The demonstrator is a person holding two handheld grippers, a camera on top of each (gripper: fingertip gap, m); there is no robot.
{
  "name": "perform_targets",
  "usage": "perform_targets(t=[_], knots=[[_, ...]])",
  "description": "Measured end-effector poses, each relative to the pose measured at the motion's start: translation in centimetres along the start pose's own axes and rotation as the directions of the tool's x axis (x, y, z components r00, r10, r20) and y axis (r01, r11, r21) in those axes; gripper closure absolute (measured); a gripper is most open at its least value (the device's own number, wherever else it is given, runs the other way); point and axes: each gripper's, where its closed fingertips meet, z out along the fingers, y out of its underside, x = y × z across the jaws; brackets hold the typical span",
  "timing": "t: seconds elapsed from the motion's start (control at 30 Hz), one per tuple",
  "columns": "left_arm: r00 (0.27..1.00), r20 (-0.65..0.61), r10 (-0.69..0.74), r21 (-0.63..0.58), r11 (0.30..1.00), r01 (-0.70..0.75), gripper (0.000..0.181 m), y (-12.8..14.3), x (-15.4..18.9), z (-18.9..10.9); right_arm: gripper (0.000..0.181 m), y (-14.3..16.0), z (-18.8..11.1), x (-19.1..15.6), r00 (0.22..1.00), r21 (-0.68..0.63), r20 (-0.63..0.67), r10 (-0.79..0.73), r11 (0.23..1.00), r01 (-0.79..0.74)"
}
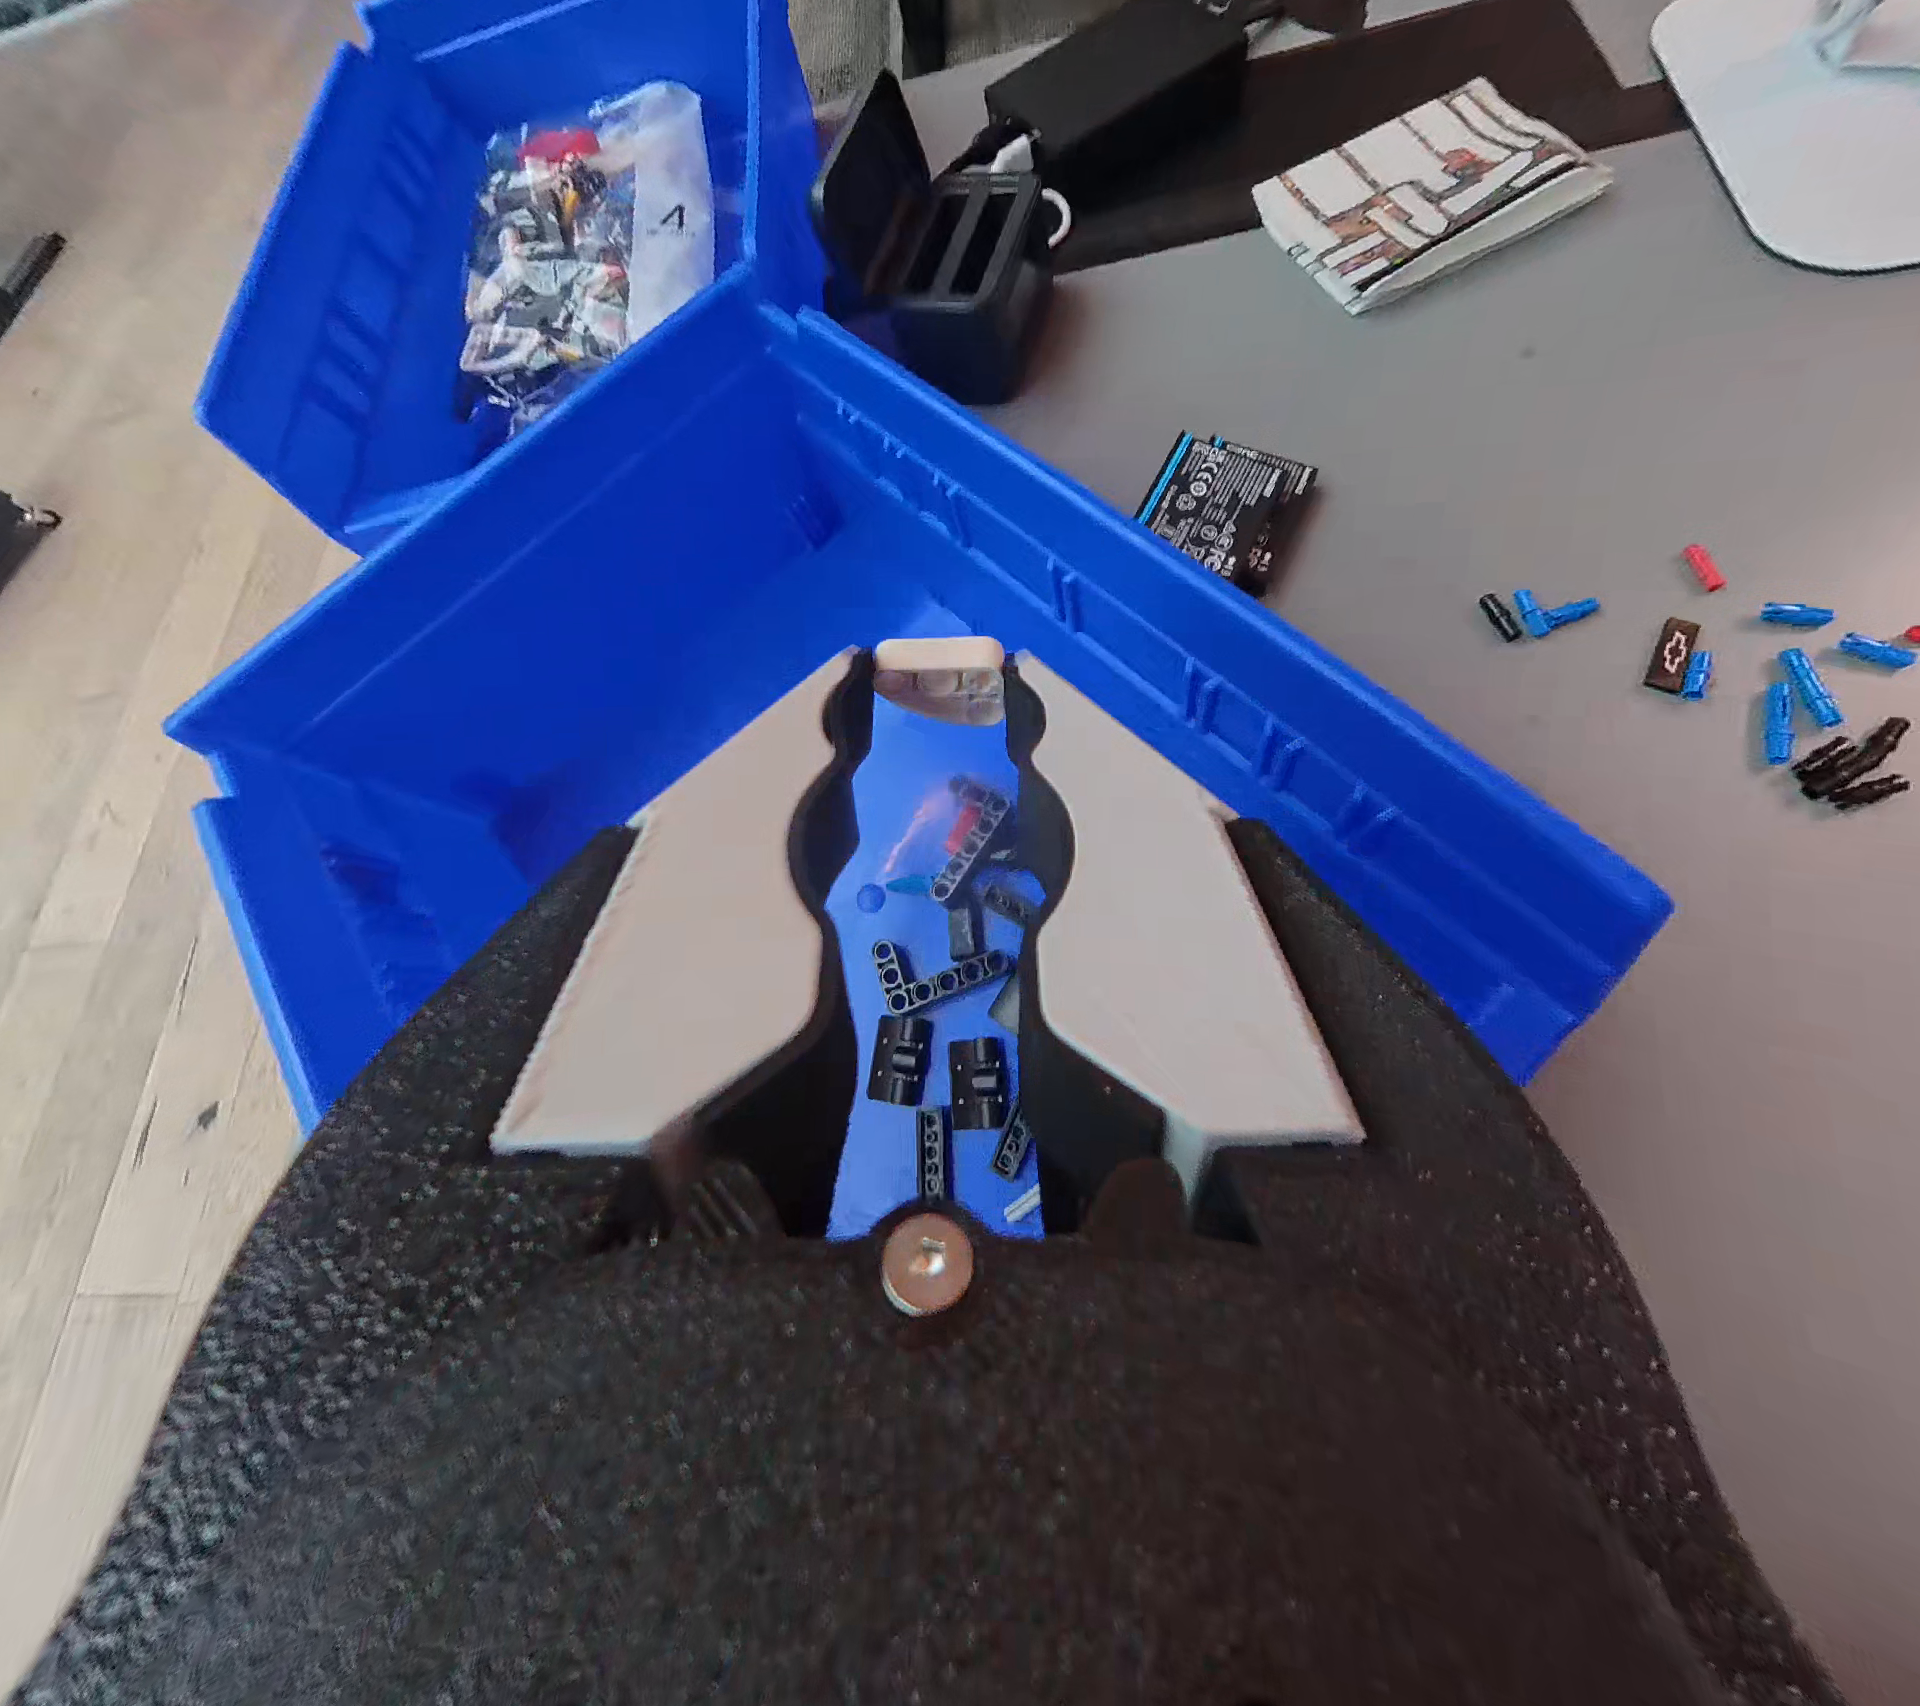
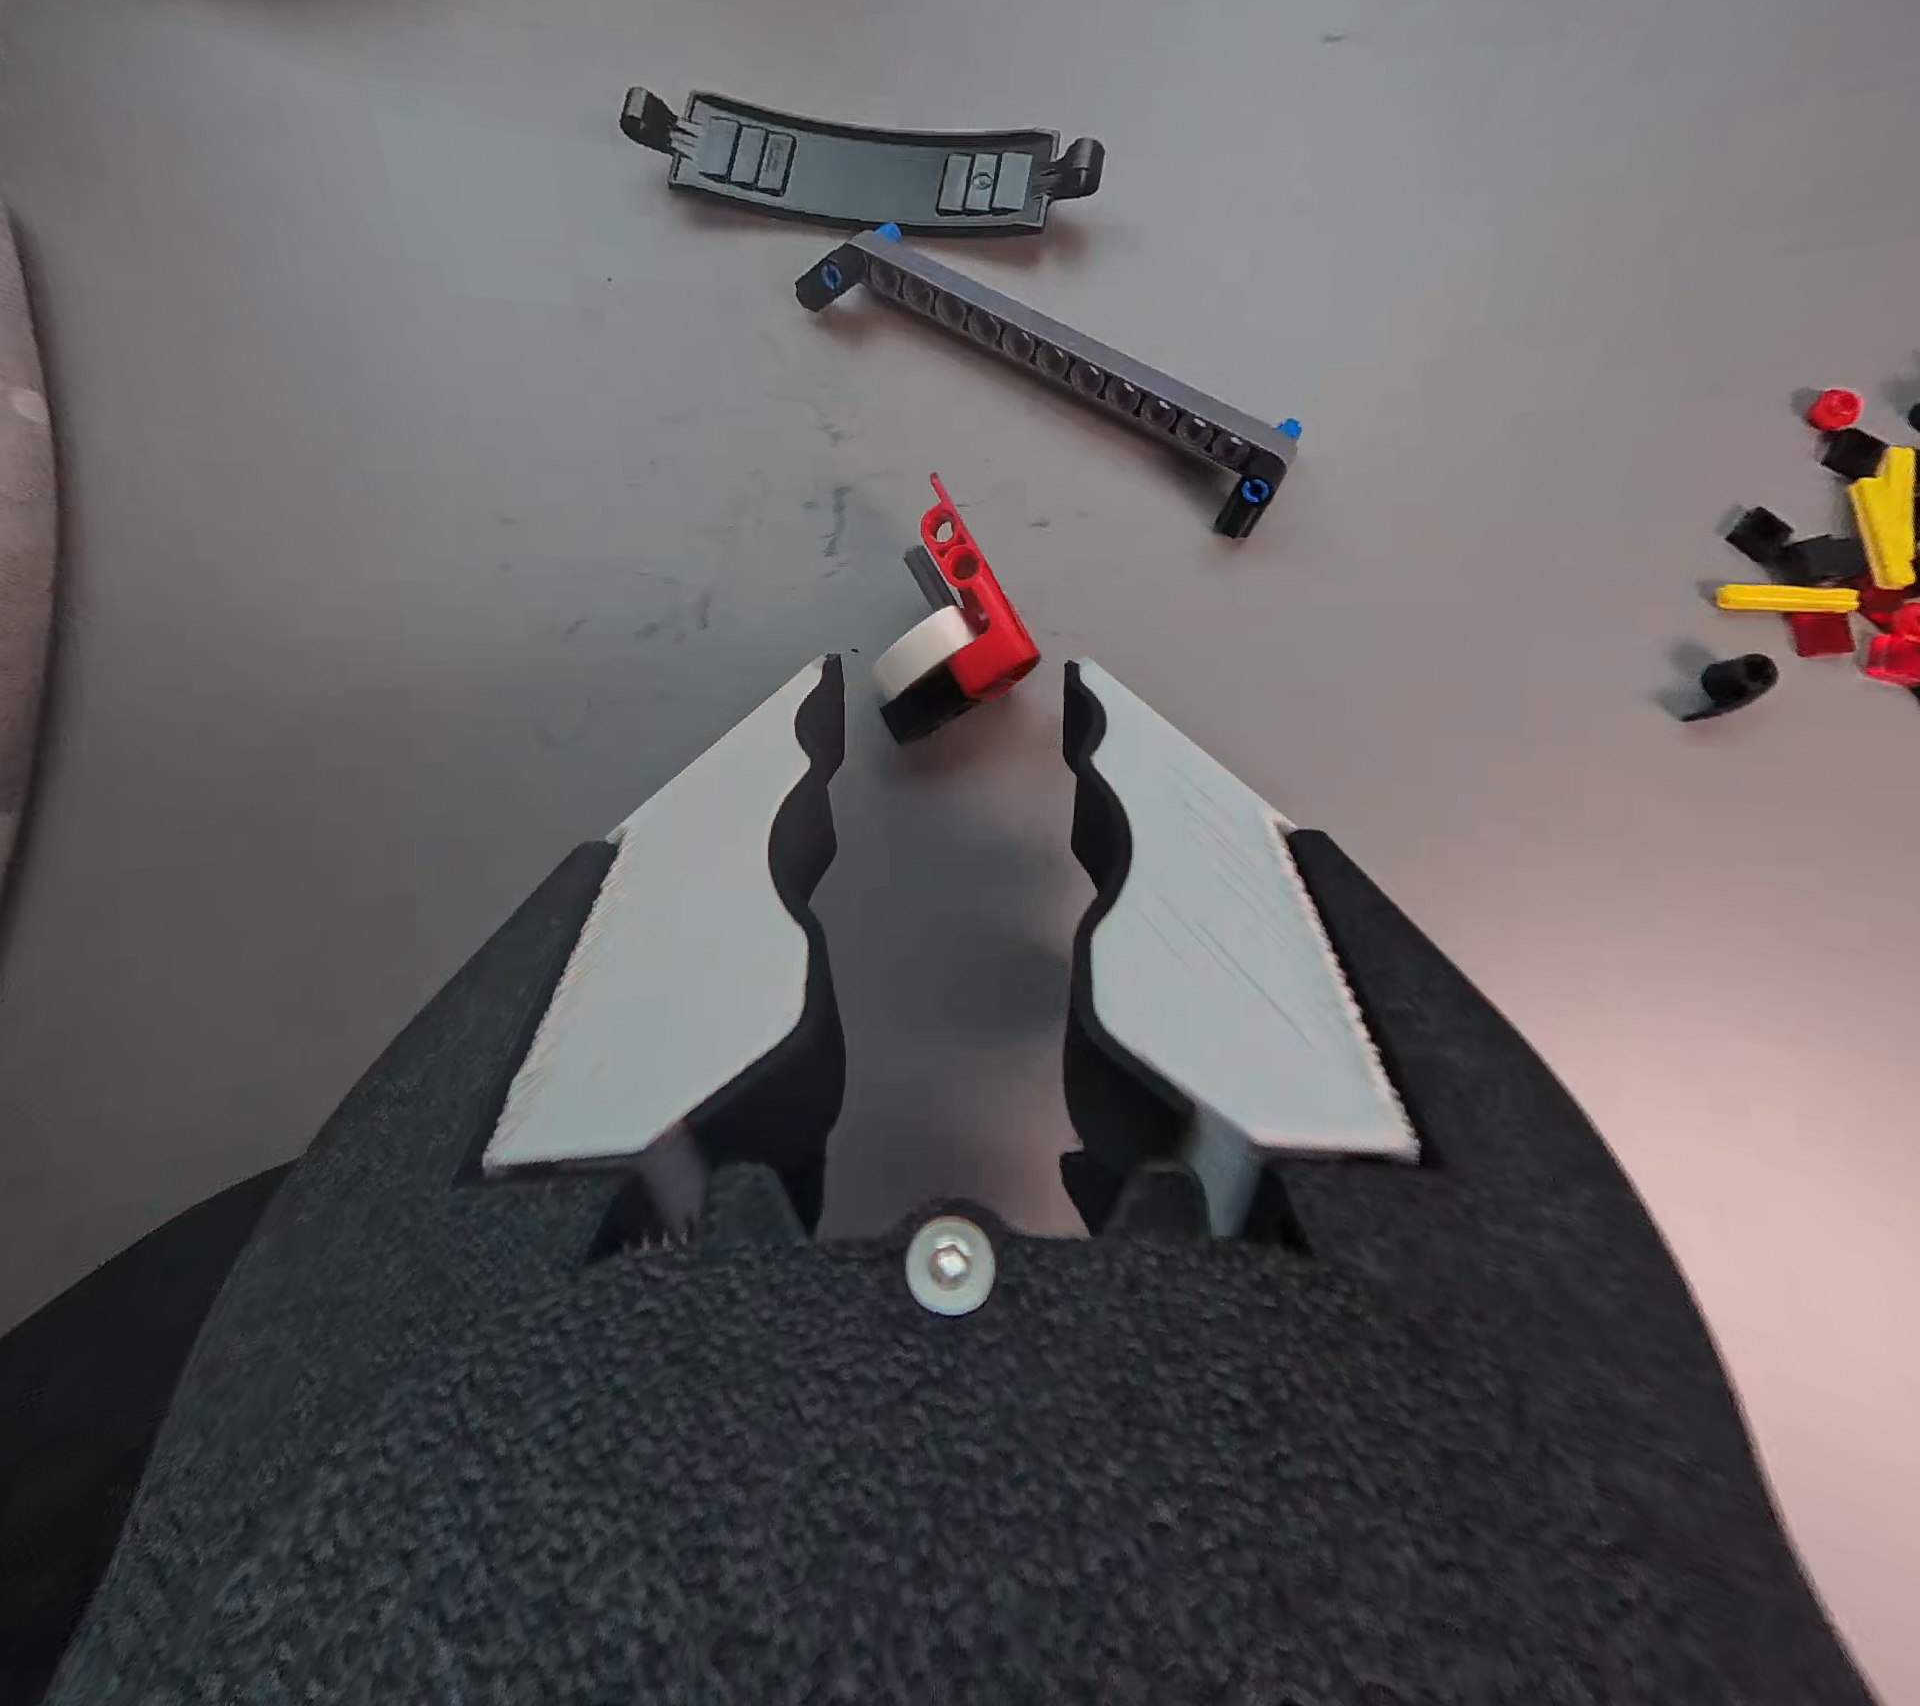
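In the left wrist view my left gripper (image 1: 938, 671) is shut on a small beige building piece (image 1: 938, 664), pinched at the fingertips. It hovers over an open blue bin (image 1: 582, 576) whose floor holds several black beam pieces (image 1: 940, 981). In the right wrist view my right gripper (image 2: 951, 680) is open, and its pads touch nothing. A small assembly of a red bracket, a white curved piece and a black block (image 2: 961, 617) lies on the grey table (image 2: 416, 409) just ahead of the fingertips, apart from both.
A second blue bin (image 1: 343, 285) with a bag of parts stands behind the first. Loose blue, black and red pins (image 1: 1797, 690), a black card, a booklet and a black case lie on the table. A dark curved panel (image 2: 862, 165), a long grey beam (image 2: 1049, 363) and red, yellow and black pieces (image 2: 1849, 555) lie ahead. About 45 cm separates my left fingertips from my right.
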Motion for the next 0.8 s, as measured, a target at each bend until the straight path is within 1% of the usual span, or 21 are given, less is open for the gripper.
perform_targets(t=[0.07,0.1,0.13,0.2,0.23,0.3,0.33,0.37,0.4,0.43,0.5,0.57,0.6,0.67,0.7,0.8], knots=[[1.000,-0.011,-0.004,-0.008,1.000,0.004,0.156,0.4,0.2,0.3,0.140,0.0,0.6,-0.3,1.000,-0.012,0.003,-0.010,1.000,0.010],[1.000,-0.014,0.003,0.008,1.000,-0.003,0.153,0.2,0.5,0.3,0.145,0.1,0.8,-0.3,1.000,-0.020,-0.003,-0.011,1.000,0.010],[1.000,-0.020,0.016,0.038,0.999,-0.016,0.147,-0.4,0.9,0.1,0.149,0.2,1.0,-0.1,1.000,-0.028,-0.017,-0.007,1.000,0.006],[0.998,-0.041,0.045,0.133,0.990,-0.039,0.129,-2.3,2.3,-0.5,0.150,-0.1,0.9,-0.1,1.000,-0.012,-0.009,-0.004,1.000,0.003],[0.996,-0.072,0.059,0.184,0.982,-0.045,0.126,-3.3,3.4,-1.0,0.150,-0.3,0.7,-0.1,1.000,0.006,-0.008,-0.003,1.000,0.003],[0.980,-0.174,0.096,0.278,0.960,-0.045,0.124,-5.1,6.6,-2.0,0.150,-1.1,0.2,0.2,1.000,0.057,-0.019,0.004,0.998,-0.003],[0.961,-0.251,0.115,0.324,0.945,-0.028,0.124,-6.0,8.7,-2.8,0.150,-1.6,-0.1,0.4,0.999,0.094,-0.031,0.006,0.996,-0.003],[0.927,-0.349,0.133,0.368,0.930,0.005,0.125,-6.8,11.2,-3.7,0.150,-2.4,-0.5,0.8,0.999,0.138,-0.053,0.013,0.990,-0.006],[0.876,-0.459,0.151,0.395,0.917,0.049,0.127,-7.3,14.0,-4.8,0.150,-3.2,-0.9,1.1,0.997,0.186,-0.072,0.027,0.983,-0.013],[0.800,-0.575,0.174,0.399,0.913,0.088,0.130,-7.4,16.9,-5.9,0.150,-4.1,-1.5,1.3,0.996,0.242,-0.084,0.038,0.970,-0.017],[0.585,-0.786,0.198,0.347,0.926,0.152,0.135,-6.8,22.9,-8.4,0.150,-6.0,-2.6,1.7,0.992,0.362,-0.110,0.057,0.932,-0.013],[0.367,-0.915,0.165,0.242,0.954,0.175,0.139,-5.3,28.0,-10.3,0.150,-7.3,-3.4,1.9,0.988,0.427,-0.141,0.059,0.904,0.007],[0.280,-0.950,0.137,0.187,0.969,0.160,0.141,-4.4,30.1,-10.9,0.150,-7.7,-3.6,1.9,0.985,0.447,-0.164,0.048,0.894,0.031],[0.174,-0.980,0.093,0.113,0.988,0.107,0.141,-2.5,33.4,-11.4,0.150,-8.2,-3.5,1.0,0.986,0.451,-0.168,-0.005,0.889,0.082],[0.148,-0.985,0.086,0.099,0.992,0.082,0.141,-1.8,34.5,-11.5,0.150,-8.3,-3.2,0.5,0.985,0.443,-0.166,-0.035,0.890,0.106],[0.102,-0.991,0.090,0.091,0.996,0.004,0.146,0.0,36.6,-11.7,0.150,-7.8,-2.2,-0.5,0.978,0.386,-0.175,-0.117,0.905,0.178]])
